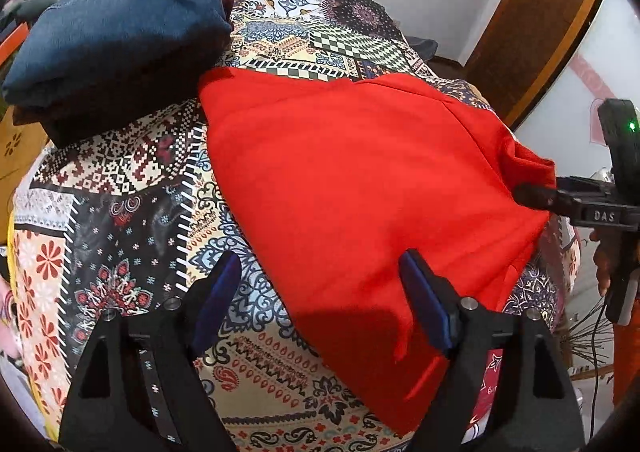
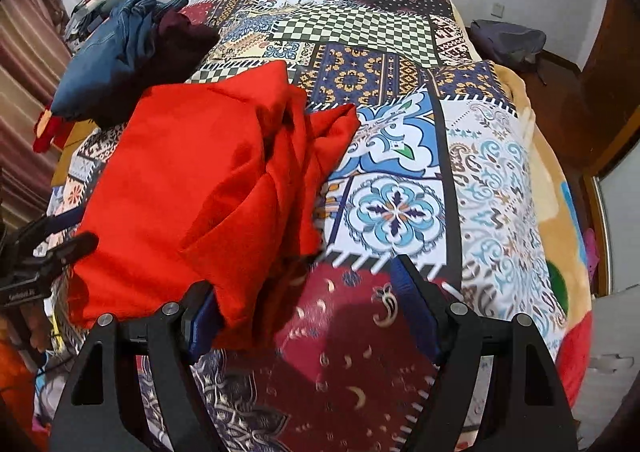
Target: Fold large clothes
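Left view: red cloth flat on the bed, jeans far left, left gripper wide open over the near edge, holding nothing; best to pinch that near edge low and neat. Right view: red cloth bunched at left, right gripper open, cloth draped over its left finger, not pinched. Lots of free bed at right and far for spreading out flat.
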Demonstrator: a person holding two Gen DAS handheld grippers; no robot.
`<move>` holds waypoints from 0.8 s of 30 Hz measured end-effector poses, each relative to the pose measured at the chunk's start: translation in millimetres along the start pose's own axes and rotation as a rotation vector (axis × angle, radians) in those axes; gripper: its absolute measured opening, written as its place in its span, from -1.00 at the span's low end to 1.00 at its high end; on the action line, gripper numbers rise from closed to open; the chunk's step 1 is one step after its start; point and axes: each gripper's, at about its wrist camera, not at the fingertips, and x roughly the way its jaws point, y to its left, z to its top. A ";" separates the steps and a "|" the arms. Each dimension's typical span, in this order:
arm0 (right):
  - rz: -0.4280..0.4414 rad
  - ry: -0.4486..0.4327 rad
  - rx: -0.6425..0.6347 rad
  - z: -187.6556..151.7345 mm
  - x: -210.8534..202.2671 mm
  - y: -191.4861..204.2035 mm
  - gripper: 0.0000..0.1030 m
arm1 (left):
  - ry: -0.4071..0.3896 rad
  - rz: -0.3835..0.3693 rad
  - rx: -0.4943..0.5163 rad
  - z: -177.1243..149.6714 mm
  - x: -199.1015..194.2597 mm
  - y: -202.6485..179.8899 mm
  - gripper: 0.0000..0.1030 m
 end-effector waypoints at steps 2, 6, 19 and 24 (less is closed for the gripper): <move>-0.007 0.003 -0.012 -1.0 -1.6 2.1 0.45 | -0.009 0.006 0.000 -3.9 -0.9 -0.7 0.60; 0.003 0.012 -0.010 5.5 -6.2 3.0 0.45 | -0.005 0.001 -0.006 -2.6 -5.2 -2.3 0.60; 0.120 0.032 -0.087 72.3 25.6 32.2 0.46 | 0.000 0.035 -0.129 39.2 -10.1 37.5 0.60; 0.147 0.183 -0.019 81.9 70.9 5.0 0.46 | 0.118 -0.115 -0.259 39.6 25.1 62.5 0.60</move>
